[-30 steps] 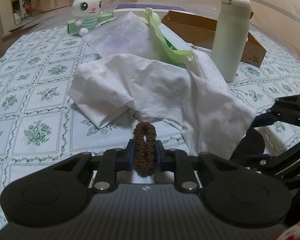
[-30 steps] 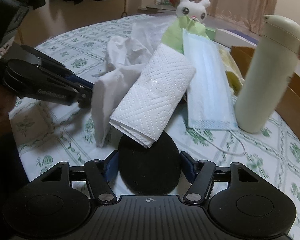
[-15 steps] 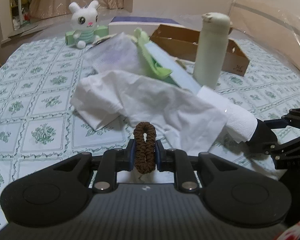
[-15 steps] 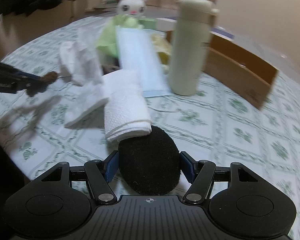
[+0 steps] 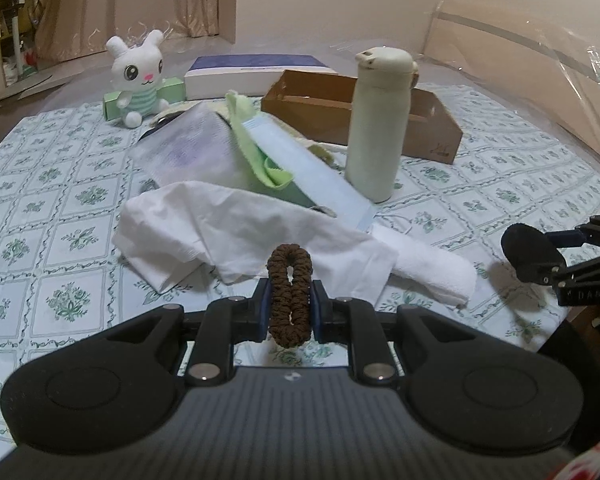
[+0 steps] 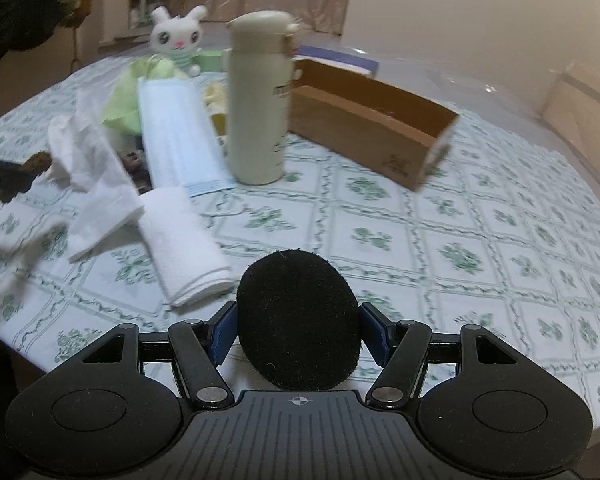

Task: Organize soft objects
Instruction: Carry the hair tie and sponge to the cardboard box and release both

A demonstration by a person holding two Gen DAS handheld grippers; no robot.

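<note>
Both wrist views sit low at the table's (image 5: 40, 184) near edge, facing inward; both show the bottle (image 5: 378, 124) (image 6: 258, 100).

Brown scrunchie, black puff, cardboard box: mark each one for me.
brown scrunchie (image 5: 290, 294), left wrist view, middle of the loop between the fingers
black puff (image 6: 298, 318), right wrist view, centre of its face
cardboard box (image 6: 364, 132), right wrist view, near side wall

Home; curtains (image 5: 140, 4); plush rabbit (image 5: 137, 76)
</note>
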